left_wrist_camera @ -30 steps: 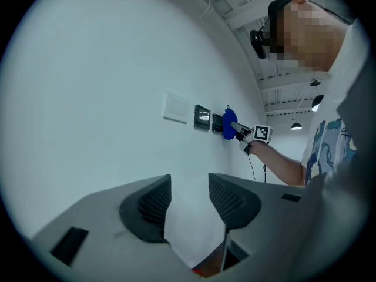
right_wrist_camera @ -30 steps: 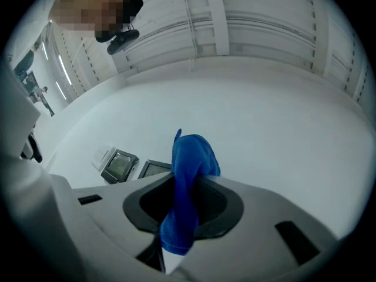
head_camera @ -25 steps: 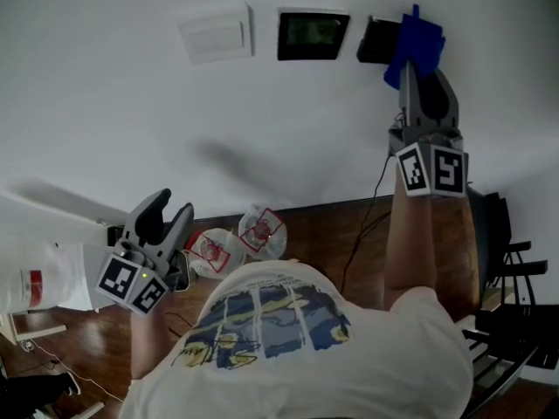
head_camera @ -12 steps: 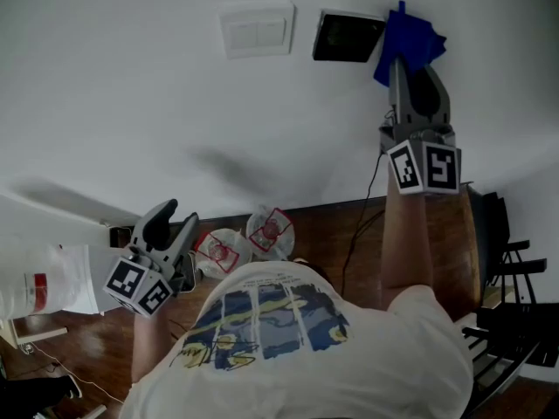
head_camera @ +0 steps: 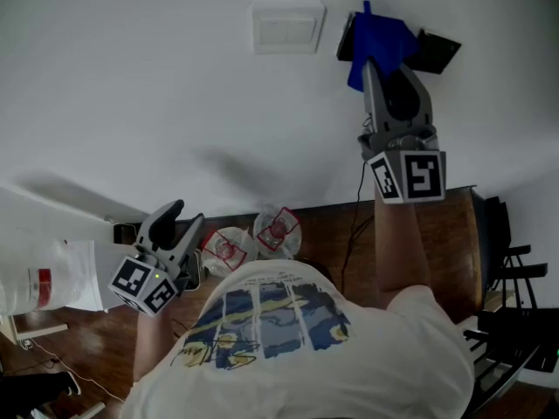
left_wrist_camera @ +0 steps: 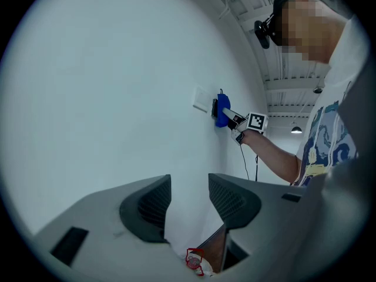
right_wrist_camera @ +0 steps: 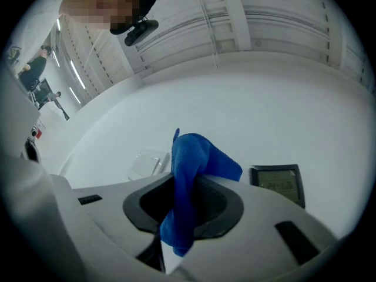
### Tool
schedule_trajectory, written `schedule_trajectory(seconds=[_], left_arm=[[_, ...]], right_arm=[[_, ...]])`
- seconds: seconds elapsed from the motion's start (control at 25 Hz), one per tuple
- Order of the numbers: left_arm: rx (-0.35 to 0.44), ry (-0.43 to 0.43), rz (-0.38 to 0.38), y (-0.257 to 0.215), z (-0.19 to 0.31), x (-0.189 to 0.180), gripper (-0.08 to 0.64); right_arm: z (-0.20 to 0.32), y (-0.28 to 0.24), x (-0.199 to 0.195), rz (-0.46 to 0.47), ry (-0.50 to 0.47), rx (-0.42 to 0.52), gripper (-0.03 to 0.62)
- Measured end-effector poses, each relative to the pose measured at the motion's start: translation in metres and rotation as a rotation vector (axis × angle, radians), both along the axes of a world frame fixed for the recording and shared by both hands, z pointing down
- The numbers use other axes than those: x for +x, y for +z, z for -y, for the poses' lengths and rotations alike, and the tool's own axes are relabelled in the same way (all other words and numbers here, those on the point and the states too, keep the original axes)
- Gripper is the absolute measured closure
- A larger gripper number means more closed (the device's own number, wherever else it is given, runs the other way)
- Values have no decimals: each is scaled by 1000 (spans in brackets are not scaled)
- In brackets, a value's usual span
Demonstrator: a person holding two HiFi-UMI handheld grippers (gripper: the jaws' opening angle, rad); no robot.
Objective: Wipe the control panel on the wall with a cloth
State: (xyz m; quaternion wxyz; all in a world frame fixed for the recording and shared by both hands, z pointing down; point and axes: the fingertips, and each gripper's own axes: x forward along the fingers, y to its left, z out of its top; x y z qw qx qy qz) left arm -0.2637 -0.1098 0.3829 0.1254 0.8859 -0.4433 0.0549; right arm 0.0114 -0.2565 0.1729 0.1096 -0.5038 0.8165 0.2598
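Note:
My right gripper is raised to the white wall and shut on a blue cloth. The cloth lies over a dark control panel, of which only the left edge shows. A second dark panel sits just right of the cloth. In the right gripper view the cloth bunches between the jaws of the right gripper, with a screened panel to its right. My left gripper hangs low at the left, open and holding nothing; it looks along the wall at the cloth.
A white light switch is mounted left of the panels. Below are a wooden floor, two plastic bags with red print, a white container, a black cable and dark furniture at the right.
My right gripper has slid the cloth leftward along the wall, from the right-hand panel onto the one beside the switch. The left gripper has stayed low and open.

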Motion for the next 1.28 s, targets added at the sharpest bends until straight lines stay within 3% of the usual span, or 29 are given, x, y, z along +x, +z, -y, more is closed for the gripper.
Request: schedule_trajectory(seconds=[0.32,0.8,1.04,1.28], left_arm=[[-13,-19,-11,6,-6,-12,382],[-25,2,-14,11,-3,8,382],[-26,53,-15,10,10,48,382],[-24,133,-15,3,25,106,381]], right_arm=[[-5,5,-59,-71,-94,4,500],[-22,14,-87,-128,-250,-43,500],[-56,11,-58,-104,-320,-41,500],[-64,-3,30,-57,-242,-1,500]])
